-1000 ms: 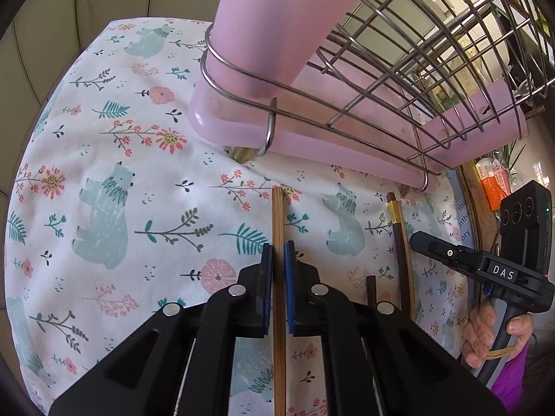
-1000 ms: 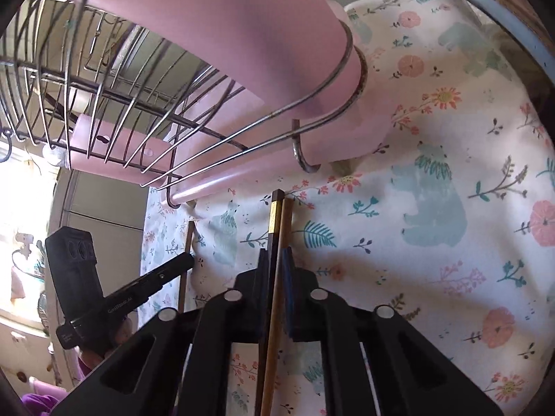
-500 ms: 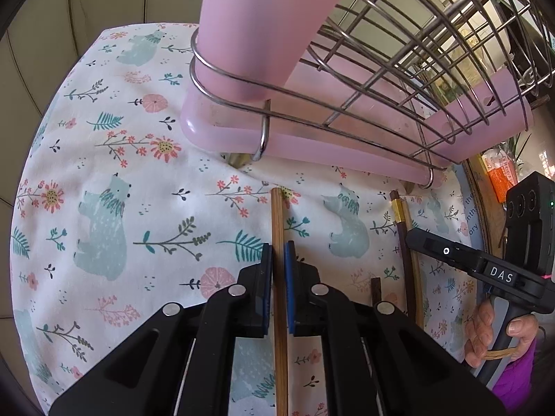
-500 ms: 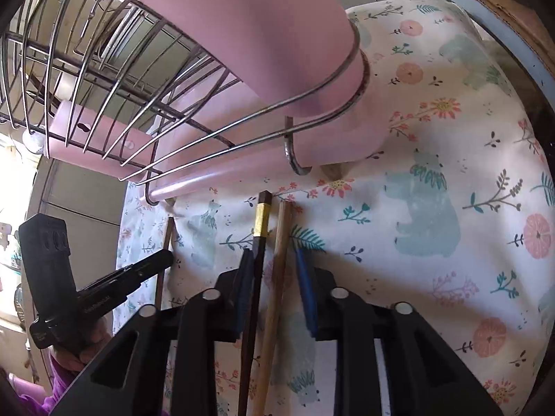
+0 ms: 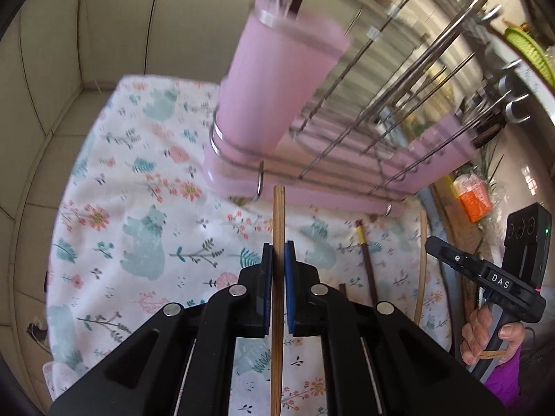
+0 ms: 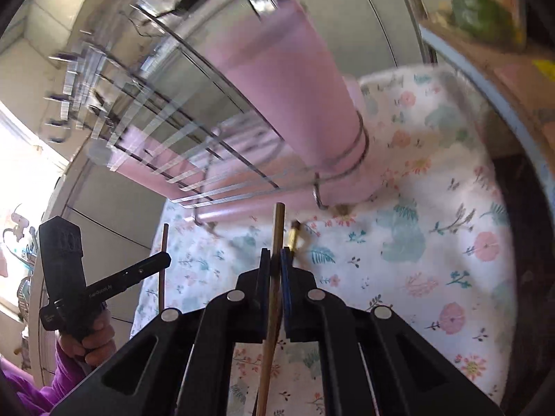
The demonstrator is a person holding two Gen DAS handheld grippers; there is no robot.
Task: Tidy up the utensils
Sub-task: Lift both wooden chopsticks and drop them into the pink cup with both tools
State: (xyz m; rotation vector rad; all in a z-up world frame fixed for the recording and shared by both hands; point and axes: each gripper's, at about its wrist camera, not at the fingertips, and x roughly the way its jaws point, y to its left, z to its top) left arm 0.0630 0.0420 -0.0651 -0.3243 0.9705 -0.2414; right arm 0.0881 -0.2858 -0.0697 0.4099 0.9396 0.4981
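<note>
My left gripper is shut on a light wooden chopstick and holds it lifted above the floral cloth. My right gripper is shut on another light wooden chopstick, also lifted. A dark chopstick with a gold band lies on the cloth; it also shows in the right wrist view. The pink utensil cup hangs in a wire ring on the dish rack, ahead of both grippers. The cup also shows in the right wrist view.
The rack stands on a pink drip tray. The other gripper and the hand holding it show at the right of the left wrist view and at the left of the right wrist view. An orange packet sits beyond the cloth.
Both grippers have risen from the cloth, each carrying a light chopstick. The right gripper closed on its light chopstick; the dark gold-banded one stayed on the cloth. The cup's rim has come into view.
</note>
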